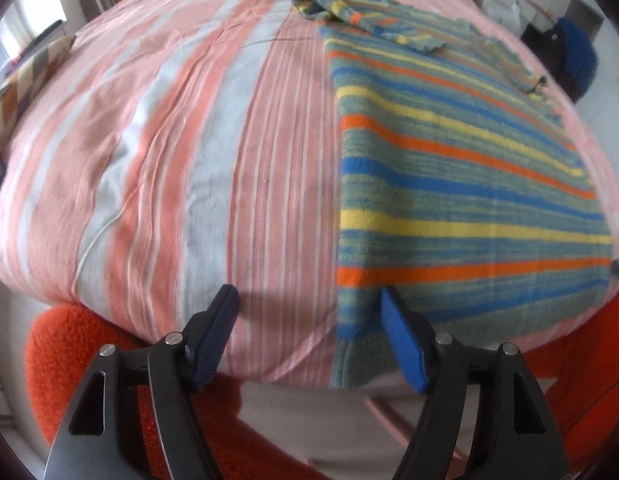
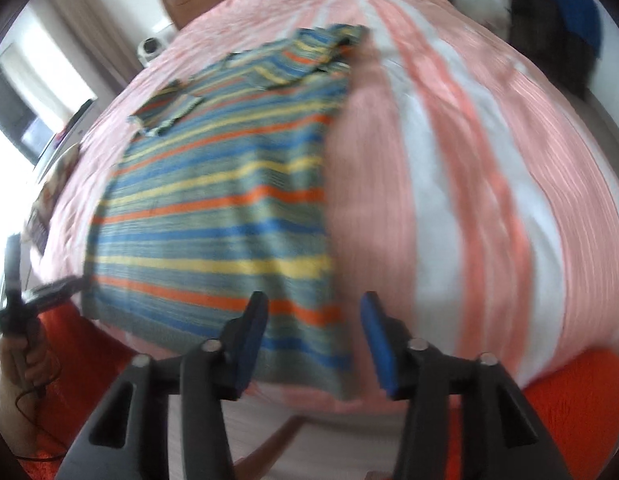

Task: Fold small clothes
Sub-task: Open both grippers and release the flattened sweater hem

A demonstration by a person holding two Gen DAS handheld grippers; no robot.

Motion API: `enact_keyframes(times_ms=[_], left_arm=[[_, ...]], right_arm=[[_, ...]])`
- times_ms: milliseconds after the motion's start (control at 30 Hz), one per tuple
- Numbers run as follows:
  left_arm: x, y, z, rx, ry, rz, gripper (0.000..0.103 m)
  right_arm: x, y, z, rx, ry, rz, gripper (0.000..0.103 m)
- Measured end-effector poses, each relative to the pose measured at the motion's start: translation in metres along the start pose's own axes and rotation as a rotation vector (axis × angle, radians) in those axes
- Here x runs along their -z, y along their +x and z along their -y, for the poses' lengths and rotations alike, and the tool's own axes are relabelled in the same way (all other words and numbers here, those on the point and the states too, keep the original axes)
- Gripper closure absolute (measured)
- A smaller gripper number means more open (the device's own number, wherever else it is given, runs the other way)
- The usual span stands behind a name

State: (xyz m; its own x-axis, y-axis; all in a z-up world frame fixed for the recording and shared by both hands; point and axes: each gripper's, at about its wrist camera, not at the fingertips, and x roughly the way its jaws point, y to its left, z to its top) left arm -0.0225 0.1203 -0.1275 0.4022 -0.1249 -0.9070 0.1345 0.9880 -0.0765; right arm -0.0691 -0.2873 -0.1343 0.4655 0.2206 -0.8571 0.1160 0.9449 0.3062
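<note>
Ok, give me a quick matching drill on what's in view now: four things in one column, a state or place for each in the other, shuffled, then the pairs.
Things:
1. striped sweater
2. left claw
3. sweater sleeve
4. bedspread

States or places:
A. pink and white stripes, under everything
B. folded across the top of the garment
C. open, nothing between its pads
D. lying flat, hem at the near edge of the bed

Pairs: 1-D, 2-C, 3-B, 4-A

The right claw is open too, above the hem.
</note>
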Motion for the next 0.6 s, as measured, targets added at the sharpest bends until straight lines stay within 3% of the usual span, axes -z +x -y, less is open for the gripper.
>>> enact_keyframes(times_ms=[100, 200, 267, 367, 400, 433, 500, 600], left_arm=[[0.001, -0.013, -0.011, 0.081, -0.061, 0.051, 0.029], [-0.002, -0.016, 0.000, 0.046, 0.015, 0.061, 0.038], [0.000, -0.010, 0.005, 0.037, 0.036, 0.040, 0.060], [0.007, 0.004, 0.004, 0.092, 0.017, -0.021, 0.070], [0.010, 0.004, 0.008, 0.083, 0.033, -0.020, 0.079], [0.009, 0.004, 0.011, 0.088, 0.044, -0.018, 0.100], [0.011, -0.007, 0.014, 0.035, 0.063, 0.004, 0.102], [0.017, -0.027, 0.010, -0.014, 0.075, 0.032, 0.103]], right_arm=[[0.006, 0.004, 0.012, -0.017, 0.040, -0.031, 0.049], [0.004, 0.005, 0.010, -0.013, 0.037, -0.023, 0.049], [0.002, 0.007, 0.006, -0.009, 0.023, -0.020, 0.048], [0.003, 0.010, 0.000, -0.010, -0.004, -0.024, 0.048], [0.004, 0.011, -0.002, -0.012, -0.018, -0.030, 0.048], [0.006, 0.013, -0.006, -0.011, -0.042, -0.044, 0.050], [0.008, 0.016, -0.012, 0.035, -0.099, -0.061, 0.098], [0.011, 0.008, -0.012, 0.087, -0.111, -0.065, 0.099]])
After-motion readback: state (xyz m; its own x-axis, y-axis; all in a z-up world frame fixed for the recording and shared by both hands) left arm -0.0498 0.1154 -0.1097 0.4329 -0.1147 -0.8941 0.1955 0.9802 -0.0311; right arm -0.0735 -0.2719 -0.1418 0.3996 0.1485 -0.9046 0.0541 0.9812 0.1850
